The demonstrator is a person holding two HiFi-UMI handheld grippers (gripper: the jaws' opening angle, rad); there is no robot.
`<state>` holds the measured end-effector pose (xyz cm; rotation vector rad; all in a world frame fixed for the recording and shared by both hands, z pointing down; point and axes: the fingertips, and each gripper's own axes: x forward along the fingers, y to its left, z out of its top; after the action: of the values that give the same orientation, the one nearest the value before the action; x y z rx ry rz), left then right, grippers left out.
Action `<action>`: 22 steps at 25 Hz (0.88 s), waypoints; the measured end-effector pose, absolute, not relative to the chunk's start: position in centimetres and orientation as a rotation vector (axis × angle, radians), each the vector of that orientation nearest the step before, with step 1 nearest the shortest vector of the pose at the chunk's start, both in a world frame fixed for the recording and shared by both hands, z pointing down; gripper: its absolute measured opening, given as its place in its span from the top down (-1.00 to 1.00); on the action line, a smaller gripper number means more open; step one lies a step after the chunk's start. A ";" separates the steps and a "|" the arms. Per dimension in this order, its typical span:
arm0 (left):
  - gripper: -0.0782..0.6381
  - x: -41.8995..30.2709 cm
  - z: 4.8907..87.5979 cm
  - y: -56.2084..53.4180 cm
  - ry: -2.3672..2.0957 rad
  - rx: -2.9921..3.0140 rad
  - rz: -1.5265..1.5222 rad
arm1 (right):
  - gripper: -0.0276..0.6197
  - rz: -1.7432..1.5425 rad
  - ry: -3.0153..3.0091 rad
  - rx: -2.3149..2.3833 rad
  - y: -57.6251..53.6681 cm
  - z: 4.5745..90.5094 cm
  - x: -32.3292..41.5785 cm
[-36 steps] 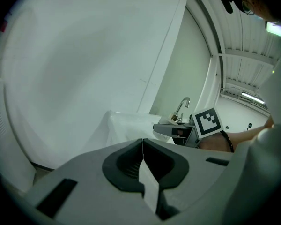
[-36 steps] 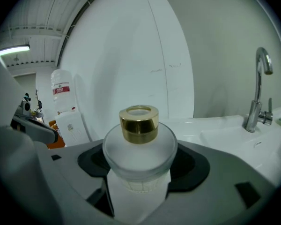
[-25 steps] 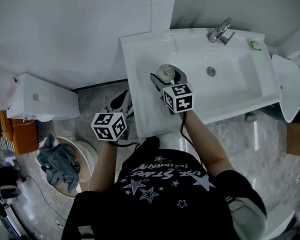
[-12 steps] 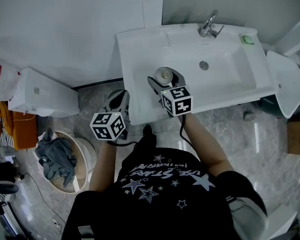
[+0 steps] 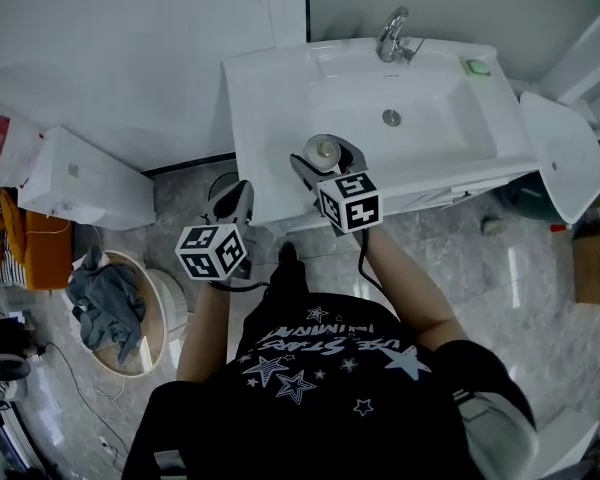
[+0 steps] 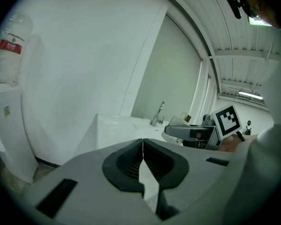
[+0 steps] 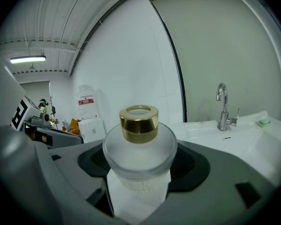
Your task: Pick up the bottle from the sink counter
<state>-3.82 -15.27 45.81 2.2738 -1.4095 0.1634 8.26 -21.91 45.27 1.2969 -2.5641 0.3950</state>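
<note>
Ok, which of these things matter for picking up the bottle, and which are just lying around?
In the job: bottle, right gripper closed on it, sink counter.

Lying about: tap, small green item, grey cloth in a tub, idle left gripper, shut.

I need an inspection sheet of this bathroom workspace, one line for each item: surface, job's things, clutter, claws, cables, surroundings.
Surface: white sink counter with a basin; tap at the back.
Job's things: frosted bottle with a gold cap, near the counter's front edge; whether it is lifted off cannot be told.
Clutter: one small green item at the counter's back right corner.
Claws: right claw shut on the bottle; left claw shut and empty, off the counter's front left corner.
Cables: black cable running from the right claw along the forearm.
Surroundings: grey cloth in a round basket; white cabinet at the left; tiled floor.
</note>
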 end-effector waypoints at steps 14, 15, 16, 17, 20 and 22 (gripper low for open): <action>0.75 -1.1 44.5 -6.9 -1.427 2.278 0.142 | -0.08 0.387 -2.621 1.267 -13.3 43.3 10.2; 0.75 -1.0 44.4 -6.6 -1.423 2.284 0.144 | -0.08 0.382 -2.626 1.272 -12.9 43.1 10.2; 0.75 -0.9 44.4 -6.4 -1.419 2.292 0.148 | -0.08 0.375 -2.629 1.276 -12.6 43.0 10.3; 0.75 -0.9 44.3 -6.2 -1.413 2.298 0.151 | -0.08 0.372 -2.629 1.281 -12.3 42.9 10.2; 0.75 -1.3 44.3 -6.0 -1.390 2.309 0.147 | -0.08 0.383 -2.622 1.301 -11.7 42.9 10.1; 0.75 -1.7 44.2 -6.1 -1.374 2.319 0.139 | -0.08 0.389 -2.615 1.321 -11.3 42.8 9.8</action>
<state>-1.72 -6.13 44.16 2.3186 -1.3739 0.1394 9.80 -11.34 42.84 1.3208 -2.6154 0.3890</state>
